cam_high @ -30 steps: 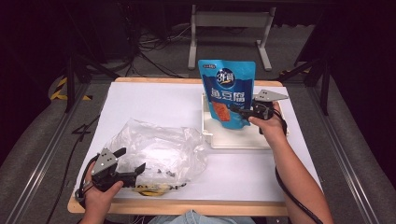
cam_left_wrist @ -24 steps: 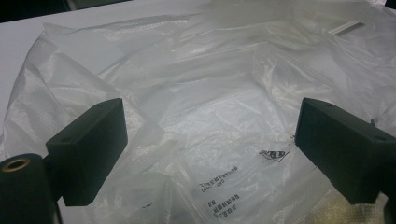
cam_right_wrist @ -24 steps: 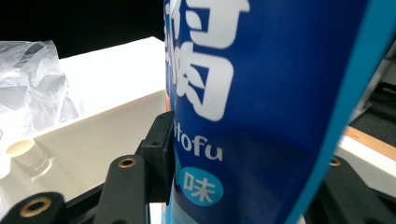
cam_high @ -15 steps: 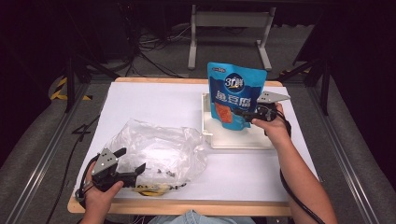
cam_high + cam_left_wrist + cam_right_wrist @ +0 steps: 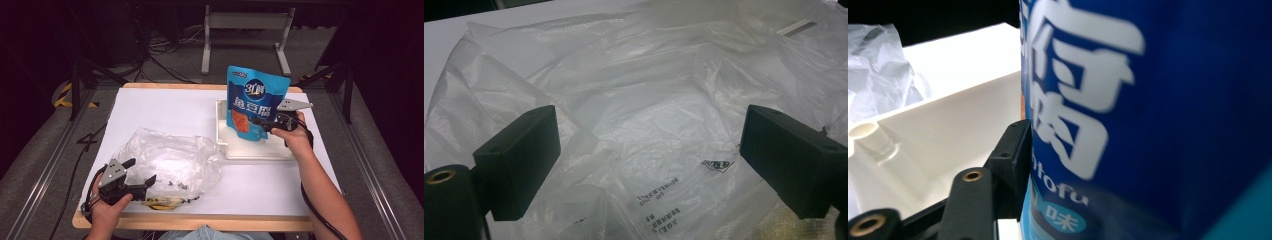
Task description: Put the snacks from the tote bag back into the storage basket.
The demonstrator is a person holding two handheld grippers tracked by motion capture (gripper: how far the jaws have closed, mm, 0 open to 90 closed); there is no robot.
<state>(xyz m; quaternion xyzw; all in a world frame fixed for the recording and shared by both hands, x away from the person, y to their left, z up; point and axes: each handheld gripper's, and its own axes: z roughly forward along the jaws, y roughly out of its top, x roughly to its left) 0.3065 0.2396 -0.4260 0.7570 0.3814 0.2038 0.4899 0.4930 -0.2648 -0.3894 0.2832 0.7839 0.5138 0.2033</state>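
At about 7 o'clock on the white bench point(image 5: 165, 107), the left gripper point(image 5: 142, 182) lies low in the person's left hand point(image 5: 107, 210), its jaws spread wide and pinching nothing; in the left gripper view the two black pads point(image 5: 521, 160) stand well apart above the crumpled clear plastic bag point(image 5: 170, 160), which bears small printed text and spreads over the bench from 7 o'clock toward the centre; a yellowish item point(image 5: 162, 202) lies at the bag's near edge, too small to name; at about 2 o'clock sits a shallow white tray point(image 5: 222, 142), and in it stands the blue fish-tofu snack pouch point(image 5: 252, 102), upright and leaning slightly; the right gripper point(image 5: 260, 121), held in the right hand point(image 5: 295, 135), reaches from 3 o'clock to the pouch's lower right side; its jaws have just been opening, with the pouch between them; in the right gripper view one jaw lies just against the pouch face point(image 5: 1148, 100), and whether the pads press on it I cannot tell.
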